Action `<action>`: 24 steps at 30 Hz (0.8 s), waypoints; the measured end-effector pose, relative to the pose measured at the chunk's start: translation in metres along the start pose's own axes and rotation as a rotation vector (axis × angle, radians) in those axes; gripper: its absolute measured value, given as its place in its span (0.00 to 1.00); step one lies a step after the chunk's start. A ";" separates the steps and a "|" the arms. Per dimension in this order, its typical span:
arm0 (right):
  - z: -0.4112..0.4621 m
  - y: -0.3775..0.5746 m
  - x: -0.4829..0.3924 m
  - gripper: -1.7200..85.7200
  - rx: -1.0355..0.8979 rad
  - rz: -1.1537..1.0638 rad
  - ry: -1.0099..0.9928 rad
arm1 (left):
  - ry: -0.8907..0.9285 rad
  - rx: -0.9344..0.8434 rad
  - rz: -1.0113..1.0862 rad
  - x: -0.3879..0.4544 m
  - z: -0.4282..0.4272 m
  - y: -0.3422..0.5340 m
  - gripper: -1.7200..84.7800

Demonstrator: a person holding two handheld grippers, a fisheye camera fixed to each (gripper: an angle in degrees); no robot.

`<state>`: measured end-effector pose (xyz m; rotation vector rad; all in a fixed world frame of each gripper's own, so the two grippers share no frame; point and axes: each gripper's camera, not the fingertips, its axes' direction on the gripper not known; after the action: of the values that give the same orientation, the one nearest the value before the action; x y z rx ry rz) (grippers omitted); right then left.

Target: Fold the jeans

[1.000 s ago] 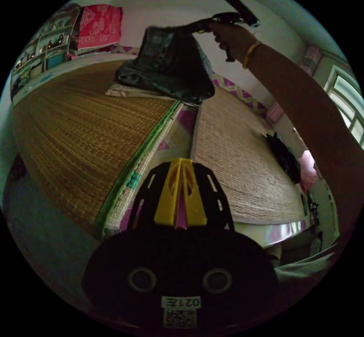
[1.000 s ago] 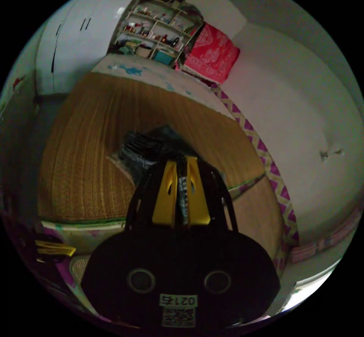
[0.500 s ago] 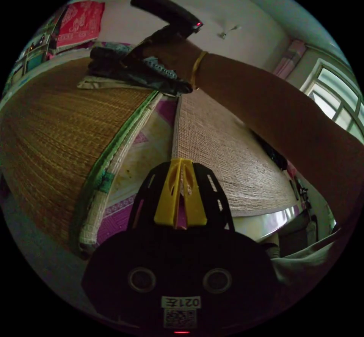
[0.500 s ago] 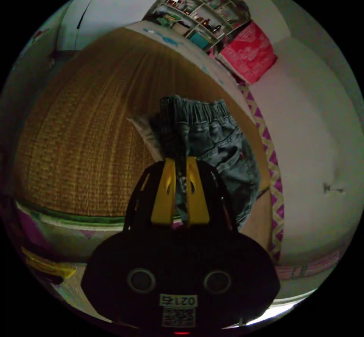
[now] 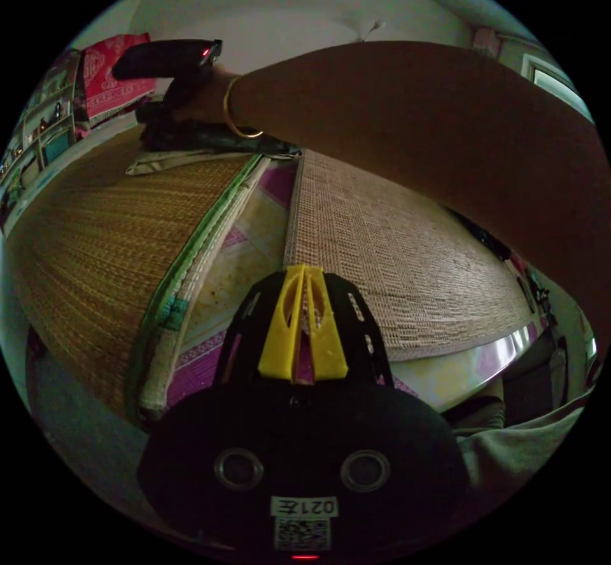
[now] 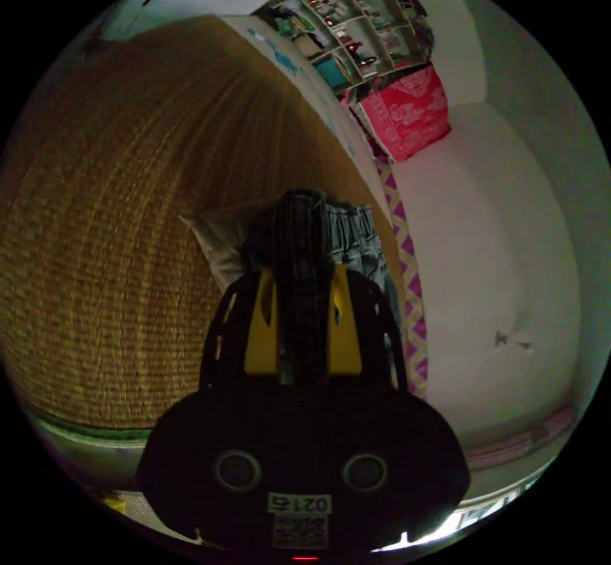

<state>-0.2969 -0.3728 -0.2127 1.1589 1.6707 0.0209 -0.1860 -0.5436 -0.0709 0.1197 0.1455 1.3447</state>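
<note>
1. Low over the near edge of the bed, in the left gripper view, the left tool (image 5: 304, 323) has its yellow jaws together with nothing between them.
2. Under it lie a brown woven mat (image 5: 95, 234) on one side and a paler woven mat (image 5: 394, 253) on the other, with a strip of purple-patterned sheet (image 5: 248, 253) bare between them.
3. A person's arm (image 5: 414, 119) with a gold bangle (image 5: 230, 110) reaches across to the far part of the bed, where the hand holds the right tool (image 5: 167, 75) down on the dark jeans (image 5: 210, 139).
4. The jeans lie flat at the far end of the brown mat, partly on a pale cloth (image 5: 172, 159), near the wall.
5. A red patterned cloth (image 5: 111, 81) hangs beside shelves (image 5: 44, 126) at the far corner.
6. Moving to the right gripper view, the right tool (image 6: 304, 323) has its jaws set apart with a thick fold of the jeans (image 6: 305, 253) between them; I cannot tell whether both jaws press on it.
7. The gathered waistband lies just past the jaw tips, on the pale cloth (image 6: 216, 240) on the brown mat (image 6: 114, 209), close to the zigzag-patterned edge (image 6: 407, 259) along the wall.
8. The red cloth (image 6: 407, 113) and shelves (image 6: 344, 30) stand beyond.
</note>
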 end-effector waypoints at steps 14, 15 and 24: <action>-0.107 0.253 0.298 0.09 0.229 0.737 -0.417 | 0.009 -0.025 -0.007 0.018 0.018 -0.007 0.01; -0.127 0.280 0.314 0.09 0.232 0.746 -0.380 | 0.011 -0.044 -0.008 0.019 0.022 -0.009 0.01; -0.253 0.380 0.245 0.10 -0.040 0.371 -0.133 | 0.119 -0.050 -0.023 0.044 0.018 -0.027 0.01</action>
<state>-0.2250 0.1228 -0.0794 1.3945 1.3161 0.2053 -0.1469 -0.5064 -0.0590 -0.0041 0.2132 1.3319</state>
